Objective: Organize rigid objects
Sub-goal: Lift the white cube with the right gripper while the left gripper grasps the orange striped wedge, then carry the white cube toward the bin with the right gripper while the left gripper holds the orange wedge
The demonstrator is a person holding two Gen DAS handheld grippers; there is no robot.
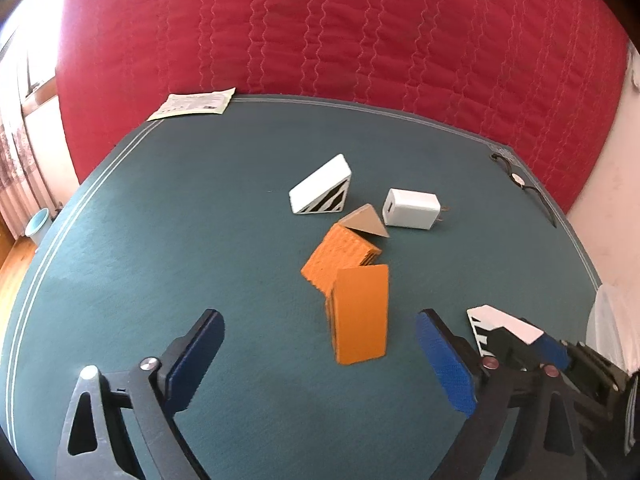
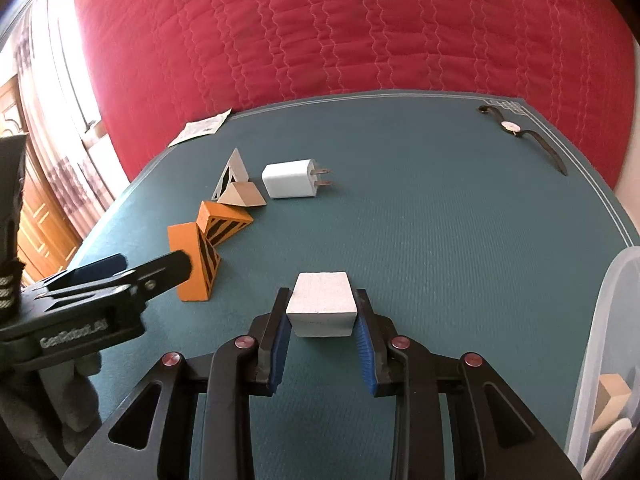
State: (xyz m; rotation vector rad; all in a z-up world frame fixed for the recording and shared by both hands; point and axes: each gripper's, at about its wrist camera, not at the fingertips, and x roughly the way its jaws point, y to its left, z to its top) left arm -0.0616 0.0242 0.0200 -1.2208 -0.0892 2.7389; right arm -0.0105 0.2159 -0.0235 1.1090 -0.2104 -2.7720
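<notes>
My right gripper (image 2: 322, 318) is shut on a white wedge block (image 2: 322, 306) and holds it just above the green mat; the block also shows in the left wrist view (image 1: 502, 326). My left gripper (image 1: 316, 338) is open, its fingers on either side of an upright orange wedge (image 1: 360, 314), apart from it. A second orange wedge (image 1: 340, 258) lies behind it. Further back lie a tan wedge (image 1: 366, 222), a white striped wedge (image 1: 320, 192) and a white charger (image 1: 412, 208). In the right wrist view the orange wedges (image 2: 200, 256) and the charger (image 2: 288, 178) sit at left.
A clear plastic bin (image 2: 600, 360) stands at the mat's right edge with a tan block (image 2: 612, 398) inside. A wristwatch (image 2: 520, 132) lies at the far right corner. A paper leaflet (image 1: 192, 104) lies at the far left edge. A red quilt (image 1: 340, 28) lies behind.
</notes>
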